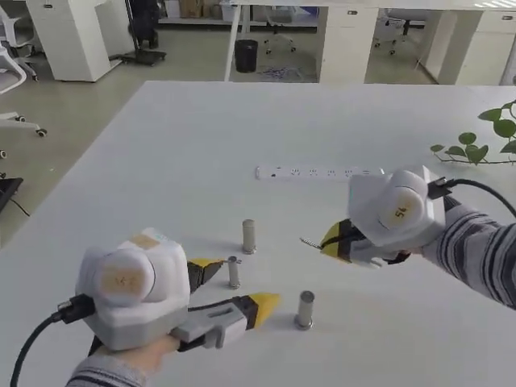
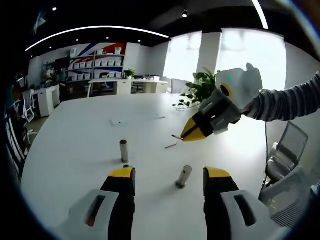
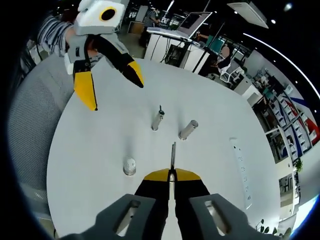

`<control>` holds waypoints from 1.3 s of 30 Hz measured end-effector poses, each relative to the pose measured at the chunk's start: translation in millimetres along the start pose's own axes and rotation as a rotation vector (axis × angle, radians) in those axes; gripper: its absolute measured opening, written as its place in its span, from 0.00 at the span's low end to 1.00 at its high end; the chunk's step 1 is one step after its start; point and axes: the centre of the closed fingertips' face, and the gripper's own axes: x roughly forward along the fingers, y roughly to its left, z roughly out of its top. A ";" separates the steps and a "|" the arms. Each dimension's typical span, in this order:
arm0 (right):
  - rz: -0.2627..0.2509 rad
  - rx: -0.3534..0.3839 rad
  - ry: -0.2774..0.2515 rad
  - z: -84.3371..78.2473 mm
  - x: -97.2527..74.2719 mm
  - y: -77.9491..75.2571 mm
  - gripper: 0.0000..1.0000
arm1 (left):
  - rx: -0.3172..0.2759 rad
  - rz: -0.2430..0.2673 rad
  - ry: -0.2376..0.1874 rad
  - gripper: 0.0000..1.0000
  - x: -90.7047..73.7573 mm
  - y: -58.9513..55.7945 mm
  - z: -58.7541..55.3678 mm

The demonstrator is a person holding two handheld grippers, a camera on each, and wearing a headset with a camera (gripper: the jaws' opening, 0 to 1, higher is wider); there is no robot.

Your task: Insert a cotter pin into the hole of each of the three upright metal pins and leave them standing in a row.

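Right tool (image 3: 171, 176) pinching a cotter pin (image 3: 173, 157) above the tabletop (image 1: 161, 161), left tool (image 3: 115, 94) gaping wide beside three upright metal pins (image 1: 249, 236) (standing well clear of every edge), open surface stretching all around.

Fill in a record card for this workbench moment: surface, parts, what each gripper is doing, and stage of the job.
Surface: white table
Parts: three upright grey metal cylinder pins: far pin, middle pin, near pin
Left gripper: jaws open, holding nothing
Right gripper: jaws shut on a thin metal cotter pin
Stage: held cotter pin clear of all three pins, not yet inserted
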 end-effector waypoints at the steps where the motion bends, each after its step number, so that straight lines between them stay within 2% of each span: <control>1: -0.004 -0.015 -0.005 2.1 -0.6 1.1 0.00 | -0.006 -0.011 -0.004 0.50 1.2 -1.2 2.2; 4: -0.012 -0.057 -0.033 12.1 -3.1 8.3 0.00 | -0.030 -0.031 -0.003 0.44 5.7 -3.1 7.5; 8: -0.015 -0.101 -0.085 26.0 -6.1 16.3 0.00 | -0.056 -0.058 0.021 0.39 11.5 -6.6 8.7; 16: -0.034 -0.194 -0.125 46.5 -12.7 29.1 0.00 | -0.172 -0.111 -0.011 0.21 11.2 -16.4 16.8; 24: -0.049 -0.287 -0.158 66.3 -19.5 38.4 0.00 | -0.256 -0.141 -0.046 0.10 9.9 -18.1 25.8; 27: -0.051 -0.297 -0.165 69.9 -20.6 39.7 0.00 | -0.285 -0.166 -0.056 0.06 9.6 -22.3 28.0; 31: -0.055 -0.307 -0.169 72.2 -21.8 40.6 0.00 | -0.285 -0.163 -0.064 0.01 9.0 -23.2 28.7; 39: -0.062 -0.292 -0.181 74.6 -24.1 42.4 0.00 | -0.301 -0.160 -0.063 0.00 9.0 -24.2 25.5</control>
